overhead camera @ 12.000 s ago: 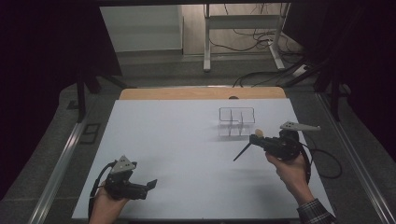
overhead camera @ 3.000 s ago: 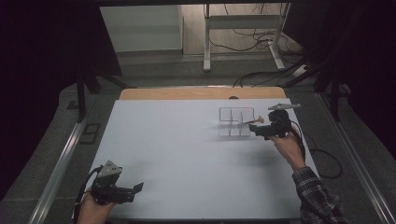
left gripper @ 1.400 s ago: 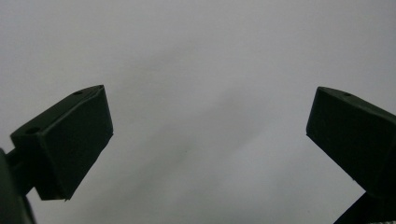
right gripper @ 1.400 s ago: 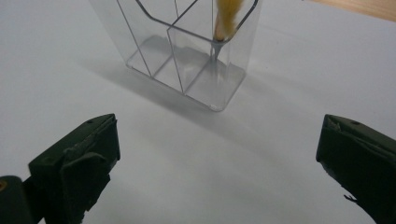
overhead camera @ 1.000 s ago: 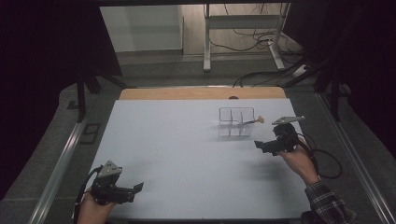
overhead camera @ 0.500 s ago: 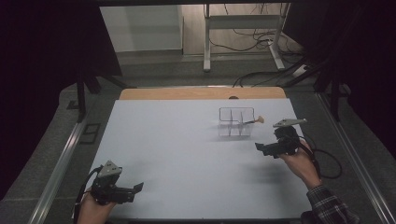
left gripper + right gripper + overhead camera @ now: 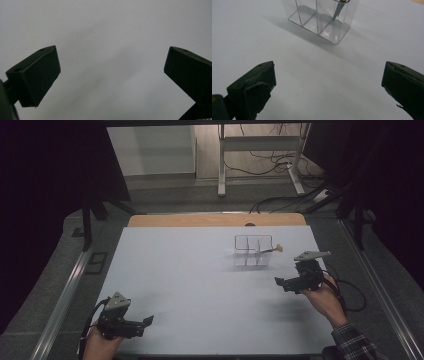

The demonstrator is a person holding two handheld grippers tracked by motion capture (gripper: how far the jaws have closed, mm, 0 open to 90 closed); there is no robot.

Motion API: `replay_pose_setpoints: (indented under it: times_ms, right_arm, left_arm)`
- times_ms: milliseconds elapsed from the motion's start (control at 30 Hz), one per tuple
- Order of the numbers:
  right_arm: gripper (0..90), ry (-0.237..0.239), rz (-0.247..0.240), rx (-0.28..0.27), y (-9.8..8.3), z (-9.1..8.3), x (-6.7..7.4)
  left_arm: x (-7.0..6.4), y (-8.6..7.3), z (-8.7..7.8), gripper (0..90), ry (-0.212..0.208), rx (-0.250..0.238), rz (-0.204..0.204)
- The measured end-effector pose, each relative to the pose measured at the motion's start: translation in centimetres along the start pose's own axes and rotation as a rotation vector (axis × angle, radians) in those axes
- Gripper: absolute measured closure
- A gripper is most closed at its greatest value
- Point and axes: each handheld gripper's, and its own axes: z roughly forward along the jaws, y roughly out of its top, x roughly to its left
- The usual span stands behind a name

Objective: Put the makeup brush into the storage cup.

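Observation:
A clear plastic organizer (image 7: 253, 250) with several compartments stands on the white table, right of centre. A thin tool with a tan handle (image 7: 272, 250) leans in its right compartment, handle end sticking out to the right. In the right gripper view the organizer (image 7: 319, 20) is ahead, with the tool's dark tip (image 7: 338, 10) inside. My right gripper (image 7: 281, 282) hovers a little in front and to the right of the organizer, open and holding nothing (image 7: 328, 87). My left gripper (image 7: 145, 322) rests at the front left, open and holding nothing (image 7: 110, 75).
The white table top (image 7: 190, 275) has a wooden strip (image 7: 215, 220) along its far edge. Metal rails run down both sides. A black cable (image 7: 352, 295) trails from the right gripper toward the table's right edge. Desk legs and cables lie on the floor beyond.
My right gripper has let go of the tan-handled tool, which now leans in the organizer, and has drawn back toward the front right. The left gripper has stayed still over the last second.

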Motion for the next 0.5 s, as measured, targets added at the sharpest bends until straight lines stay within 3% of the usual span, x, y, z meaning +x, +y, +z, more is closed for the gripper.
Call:
replay_pose_setpoints:
  times_ms: [500]
  right_arm:
    - [0.0, 0.007, -0.015, 0.012, -1.2, -0.9, 0.7]
  left_arm:
    - [0.0, 0.0, 0.0, 1.1, 0.0, 0.0, 0.001]
